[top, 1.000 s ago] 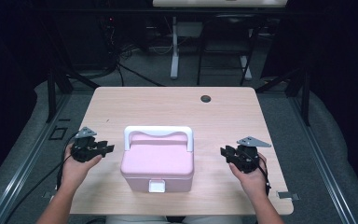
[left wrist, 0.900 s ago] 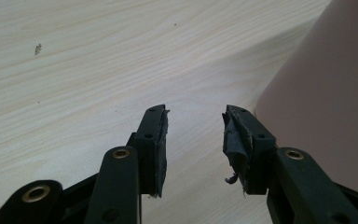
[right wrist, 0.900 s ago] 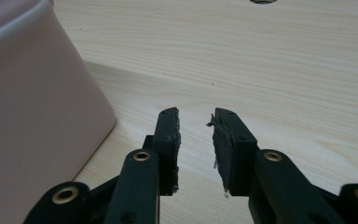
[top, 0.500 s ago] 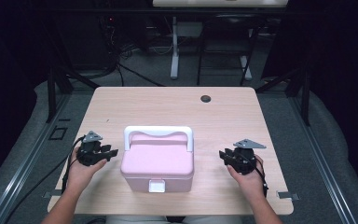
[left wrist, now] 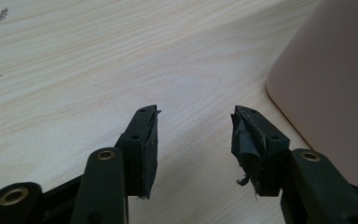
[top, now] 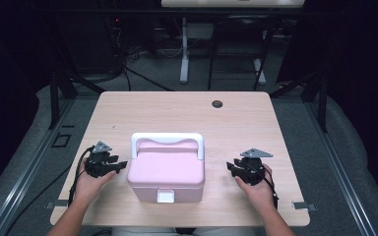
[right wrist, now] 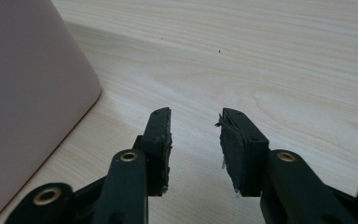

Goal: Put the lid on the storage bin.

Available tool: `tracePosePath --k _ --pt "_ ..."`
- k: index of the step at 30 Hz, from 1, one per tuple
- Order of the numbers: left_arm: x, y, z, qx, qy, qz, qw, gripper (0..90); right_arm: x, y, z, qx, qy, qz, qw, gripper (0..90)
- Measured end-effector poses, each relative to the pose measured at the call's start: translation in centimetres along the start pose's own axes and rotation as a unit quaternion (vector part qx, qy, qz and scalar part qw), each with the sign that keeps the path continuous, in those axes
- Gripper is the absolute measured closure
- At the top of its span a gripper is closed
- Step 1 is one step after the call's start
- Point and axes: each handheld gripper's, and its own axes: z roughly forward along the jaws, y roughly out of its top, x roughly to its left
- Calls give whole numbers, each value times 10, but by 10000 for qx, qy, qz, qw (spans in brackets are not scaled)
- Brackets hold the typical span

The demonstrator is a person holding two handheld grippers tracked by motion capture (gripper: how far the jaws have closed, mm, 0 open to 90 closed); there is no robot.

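Note:
A pink lidded box [top: 166,174] with a white handle [top: 167,139] and a white front latch [top: 166,196] sits near the front middle of the wooden table [top: 187,113]. My left gripper [top: 118,166] rests low just left of the box, open, its jaws having just been opening with nothing between them. In the left gripper view the left gripper [left wrist: 193,123] has the box wall [left wrist: 331,88] to its right. My right gripper [top: 230,168] sits right of the box, open and widening, empty. In the right gripper view the right gripper [right wrist: 193,122] has the box [right wrist: 28,102] at left.
A dark round cable hole [top: 217,104] lies near the table's far edge. Beyond the table are desk legs [top: 184,49], cables and dark frames on grey carpet. Metal rails [top: 24,167] run along both sides of the table.
Both hands have sunk a little toward the table. The left gripper has come closer to the box's left side. Both grippers' jaws stand wider than before.

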Motion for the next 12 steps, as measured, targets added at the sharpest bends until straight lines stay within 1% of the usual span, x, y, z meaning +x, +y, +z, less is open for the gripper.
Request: tracePosePath --k 2,5,7,9,11,12 --pt "0 0 1 69 -8 19 10000 498 1 0 2 -17 -8 -70 10000 584" --pt "-1 -1 4 37 29 -17 10000 490 2 0 5 -14 -61 -171 9998 545" --pt "-1 -1 5 64 10 -42 10000 488 3 -1 7 8 -95 -227 9997 513" --pt "0 -1 5 97 3 6 10000 486 4 -1 8 19 -133 -282 9995 493" --pt "0 -1 5 53 24 -33 10000 486 4 -1 9 35 -207 -383 9990 486" --pt "2 -1 5 63 -6 -16 10000 487 4 -1 9 22 -230 -424 9988 485"
